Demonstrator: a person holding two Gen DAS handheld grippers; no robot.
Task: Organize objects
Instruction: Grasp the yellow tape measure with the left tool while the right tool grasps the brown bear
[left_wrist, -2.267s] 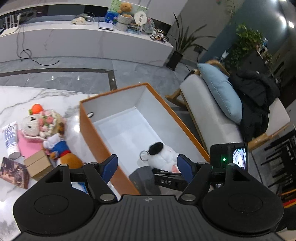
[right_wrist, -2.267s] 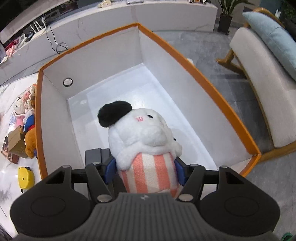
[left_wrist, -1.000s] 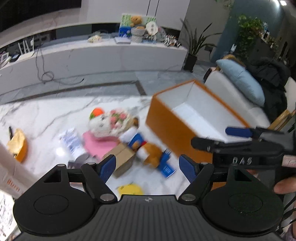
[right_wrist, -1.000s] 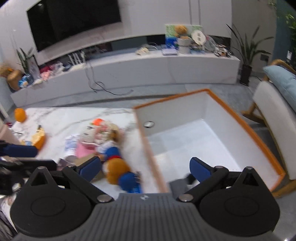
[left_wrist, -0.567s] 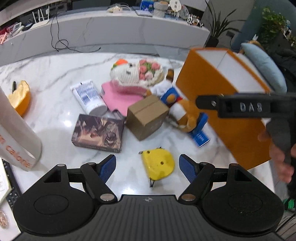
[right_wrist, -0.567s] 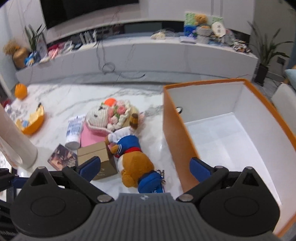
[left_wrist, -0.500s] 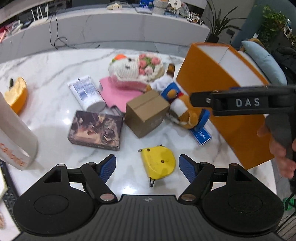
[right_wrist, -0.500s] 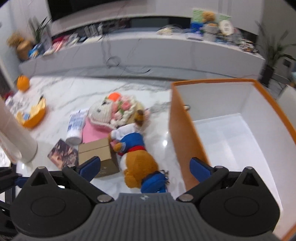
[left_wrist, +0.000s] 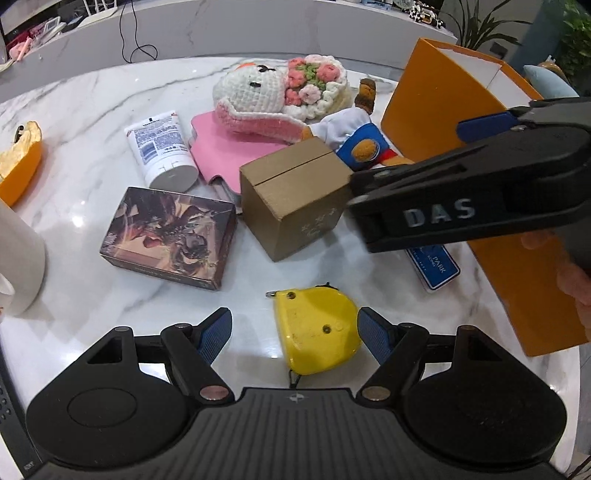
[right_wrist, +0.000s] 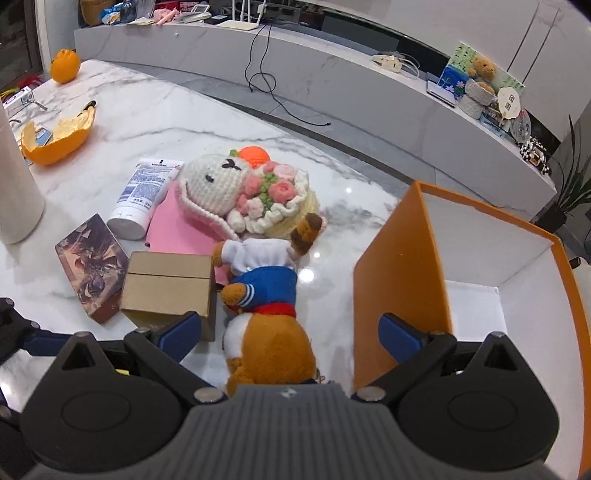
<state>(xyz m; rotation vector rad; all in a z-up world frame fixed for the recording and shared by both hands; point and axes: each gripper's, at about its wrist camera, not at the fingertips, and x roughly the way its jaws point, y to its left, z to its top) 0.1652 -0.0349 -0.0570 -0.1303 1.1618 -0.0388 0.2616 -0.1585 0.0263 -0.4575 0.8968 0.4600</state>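
The yellow, dome-shaped plastic tape measure (left_wrist: 317, 330) lies flat on the white marble counter (left_wrist: 92, 110), just ahead of the left tool (left_wrist: 294, 334), whose blue pads stand spread on either side of it without touching. The right tool (right_wrist: 290, 330), also spread and empty, hangs over the brown plush bear in a blue-and-white sailor top (right_wrist: 264, 306), which lies lengthwise between its pads. Beside the bear stands the orange cardboard box with white lining (right_wrist: 399, 266); the part of its floor in view is bare.

Right gripper (right_wrist: 290, 330) fingers spread wide, plush bear (right_wrist: 267, 321) between them, orange box (right_wrist: 400, 266) alongside
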